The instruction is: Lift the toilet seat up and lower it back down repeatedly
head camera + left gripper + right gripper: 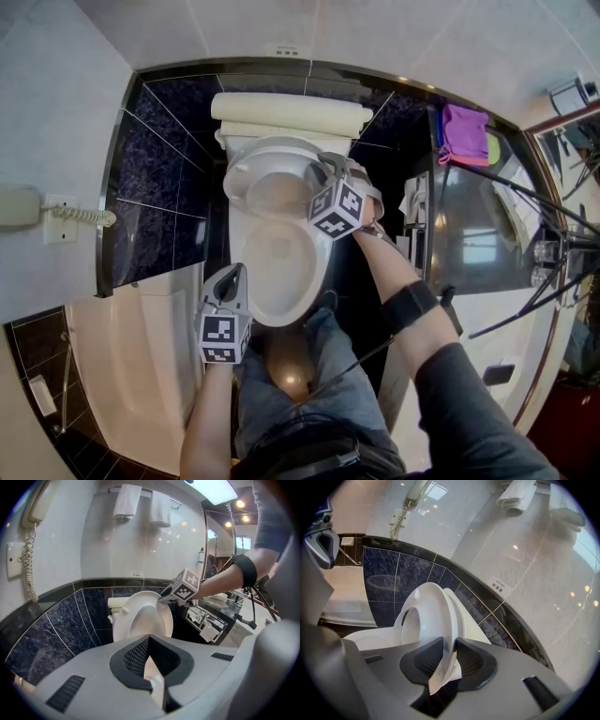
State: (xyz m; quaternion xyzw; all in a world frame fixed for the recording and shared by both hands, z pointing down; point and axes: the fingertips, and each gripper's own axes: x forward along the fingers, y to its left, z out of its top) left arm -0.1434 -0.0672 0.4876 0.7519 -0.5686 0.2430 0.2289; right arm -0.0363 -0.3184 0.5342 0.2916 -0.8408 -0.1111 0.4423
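Observation:
The white toilet seat [246, 176] stands raised and tilted back toward the lid and tank [291, 111], above the open bowl [317, 272]. My right gripper [324, 169] is shut on the seat's right rim. In the right gripper view the rim of the seat [426, 606] runs between the two dark pads of that gripper [449, 644]. My left gripper [234, 276] hangs by the bowl's front left edge, shut and holding nothing. The left gripper view looks past its closed tips [149, 640] at the raised seat [136, 605] and the right gripper [165, 597].
A bathtub [122, 366] lies at the left under a wall phone [23, 206]. A dark counter [469, 234] with a purple cloth [464, 131] stands at the right. Two towels [127, 501] hang on the wall. The person's knees [309, 375] are right at the bowl's front.

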